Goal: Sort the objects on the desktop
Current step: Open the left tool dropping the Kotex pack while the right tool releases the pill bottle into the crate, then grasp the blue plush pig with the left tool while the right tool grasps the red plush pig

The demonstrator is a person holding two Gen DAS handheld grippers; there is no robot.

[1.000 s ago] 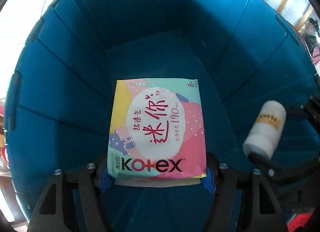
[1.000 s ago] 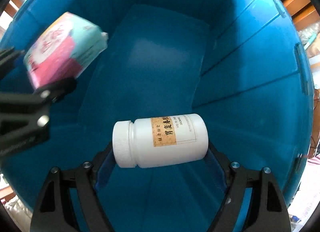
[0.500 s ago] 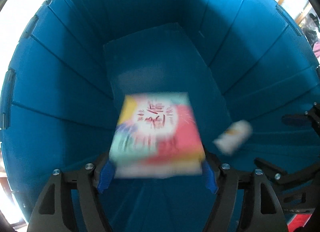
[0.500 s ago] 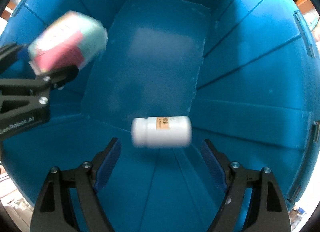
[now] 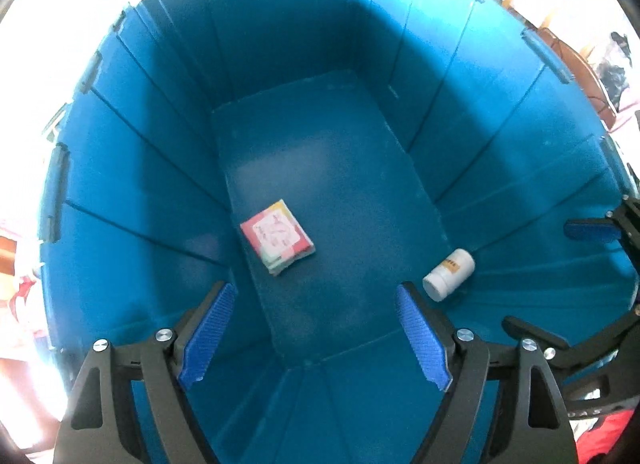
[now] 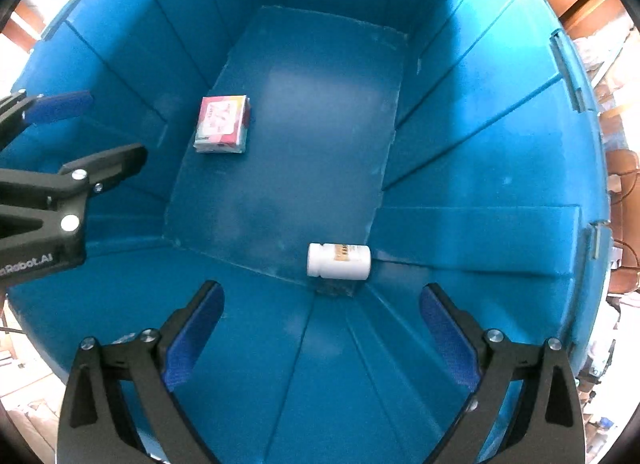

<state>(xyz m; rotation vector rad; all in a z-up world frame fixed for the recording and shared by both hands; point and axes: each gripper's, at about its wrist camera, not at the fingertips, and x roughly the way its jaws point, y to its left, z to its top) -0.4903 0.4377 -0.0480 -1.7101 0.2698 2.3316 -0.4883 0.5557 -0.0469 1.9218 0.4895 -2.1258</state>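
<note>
The blue bin (image 5: 132, 191) fills both views, and I am at the drop step of the sort: both things already lie on its floor, so I judge this pair done. The pack (image 5: 277, 242) lies flat near the left side of the floor, printed face up. The bottle (image 6: 338, 261) lies on its side at the floor's near right edge, against the foot of the sloping wall, well apart from the pack.

My left gripper (image 5: 316, 338) hangs above the bin, aimed steeply down; its jaws are opening and nothing is between them, the pack lying far below. My right gripper (image 6: 322, 338) points straight down over the bottle; its jaws are opening too, wide and empty, the bottle lying far below them.

Next, I think, both hands should lift clear of the bin's rim without clipping each other, since they hang close side by side, then go back to the desktop for whatever is left. What remains out there I cannot tell from here.
</note>
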